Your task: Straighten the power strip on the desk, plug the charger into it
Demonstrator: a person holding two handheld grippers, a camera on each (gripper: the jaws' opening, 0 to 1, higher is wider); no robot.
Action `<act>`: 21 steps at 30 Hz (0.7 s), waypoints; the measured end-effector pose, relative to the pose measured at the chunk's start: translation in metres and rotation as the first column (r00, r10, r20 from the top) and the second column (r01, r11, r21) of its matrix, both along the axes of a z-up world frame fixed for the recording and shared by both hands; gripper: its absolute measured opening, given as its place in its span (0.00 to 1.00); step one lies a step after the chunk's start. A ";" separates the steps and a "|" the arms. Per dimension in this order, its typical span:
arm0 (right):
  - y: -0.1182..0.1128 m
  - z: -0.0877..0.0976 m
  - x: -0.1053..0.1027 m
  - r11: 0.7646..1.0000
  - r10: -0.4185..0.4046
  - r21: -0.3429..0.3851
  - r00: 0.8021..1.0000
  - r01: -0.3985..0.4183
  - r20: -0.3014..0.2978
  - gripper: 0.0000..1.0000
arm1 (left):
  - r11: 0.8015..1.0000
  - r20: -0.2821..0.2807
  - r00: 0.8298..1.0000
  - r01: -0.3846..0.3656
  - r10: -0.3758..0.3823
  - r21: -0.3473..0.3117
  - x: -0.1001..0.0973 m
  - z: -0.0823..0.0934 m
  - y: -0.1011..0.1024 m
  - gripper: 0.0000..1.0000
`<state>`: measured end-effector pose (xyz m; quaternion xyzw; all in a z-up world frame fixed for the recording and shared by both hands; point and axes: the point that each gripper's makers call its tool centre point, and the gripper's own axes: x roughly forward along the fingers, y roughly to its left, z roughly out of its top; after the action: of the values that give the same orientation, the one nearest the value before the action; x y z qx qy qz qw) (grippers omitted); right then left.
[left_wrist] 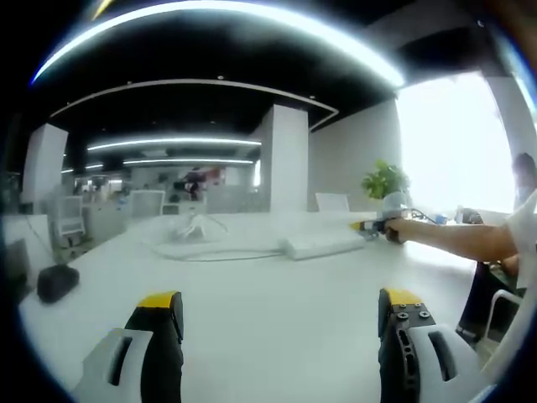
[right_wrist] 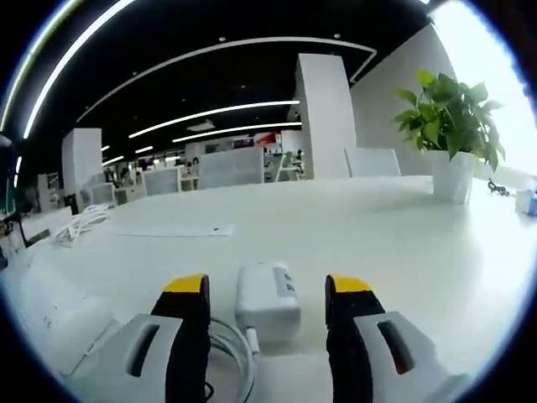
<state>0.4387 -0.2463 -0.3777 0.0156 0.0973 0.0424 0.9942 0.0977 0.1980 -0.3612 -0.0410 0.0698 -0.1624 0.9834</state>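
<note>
Two grippers are noted, both with jaws parted and nothing held. In the left gripper view, the left gripper point(left_wrist: 281, 309) is seen with its yellow-tipped jaws set wide apart over bare white desk point(left_wrist: 268, 294); open surface lies ahead of it and to both sides, with a dark rounded object point(left_wrist: 57, 282) sitting near the desk's left edge. Farther out, the white power strip point(left_wrist: 323, 244) is seen lying flat on the desk, angled, with a thin white cable point(left_wrist: 210, 252) curving away from its left end toward a loose tangle of cord point(left_wrist: 191, 227). The right gripper point(left_wrist: 373, 226) is seen at the strip's right end, held by a person's outstretched arm point(left_wrist: 457, 239) coming in from the right; whether it touches the strip cannot be told. In the right gripper view, the right gripper point(right_wrist: 268, 294) is recorded with jaws apart and the white charger point(right_wrist: 267, 298) lying on the desk between them, untouched on either side; a coiled white cable point(right_wrist: 231, 353) runs from the charger's near end. The power strip point(right_wrist: 50, 311) is glimpsed at lower left, blurred. Wide bare desk extends ahead and right, up to a potted plant point(right_wrist: 449, 126) near the far right edge. A flat white sheet point(right_wrist: 172, 229) and a cord bundle point(right_wrist: 80, 225) are noted far left.
</note>
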 end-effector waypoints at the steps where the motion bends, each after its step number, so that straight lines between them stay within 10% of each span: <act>1: 0.001 0.000 0.000 1.000 0.004 0.000 1.000 -0.004 0.000 0.53 | 1.000 0.001 1.000 0.000 0.000 0.000 0.000 0.000 0.000 0.99; 21: 0.008 -0.003 -0.001 0.999 0.044 0.011 0.999 -0.044 -0.013 0.39 | 1.000 0.004 1.000 0.000 0.000 0.000 0.001 0.002 0.002 0.99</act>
<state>0.4375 -0.2380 -0.3802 0.0192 0.1040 0.0647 0.9923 0.0986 0.1998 -0.3589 -0.0407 0.0677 -0.1623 0.9836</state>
